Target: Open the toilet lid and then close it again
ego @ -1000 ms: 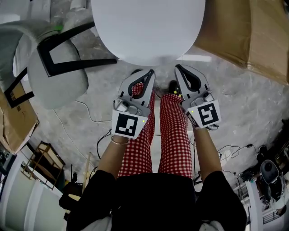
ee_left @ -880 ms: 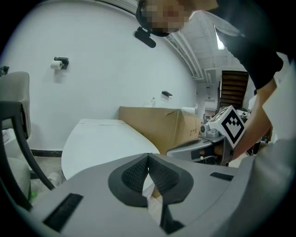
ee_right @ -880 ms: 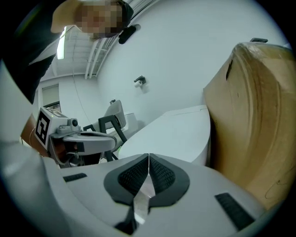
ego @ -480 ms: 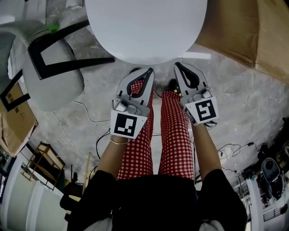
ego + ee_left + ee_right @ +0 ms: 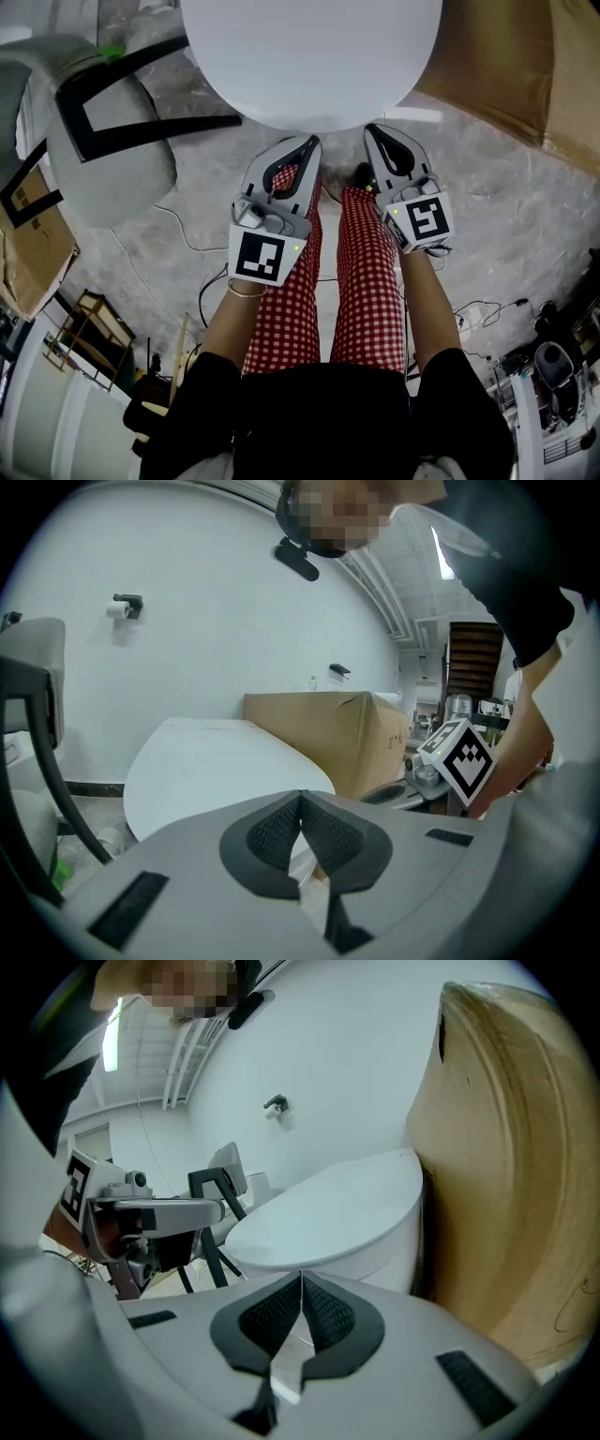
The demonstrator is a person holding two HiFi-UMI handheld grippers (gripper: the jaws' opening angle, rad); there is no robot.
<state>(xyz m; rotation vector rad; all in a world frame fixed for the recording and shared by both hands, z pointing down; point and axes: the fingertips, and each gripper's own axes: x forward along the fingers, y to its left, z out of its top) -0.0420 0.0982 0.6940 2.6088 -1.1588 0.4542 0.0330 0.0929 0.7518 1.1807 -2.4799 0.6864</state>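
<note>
Left gripper, right gripper, closed, face the flat toilet lid end-on.

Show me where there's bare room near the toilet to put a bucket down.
Widest bare floor lies right, between the cardboard box and the cables. A narrower strip runs between the chair and the person's leg, crossed by a thin cord. The closed toilet lid is bare too. Crowded: lower left around the rack, lower right around the cables.
</note>
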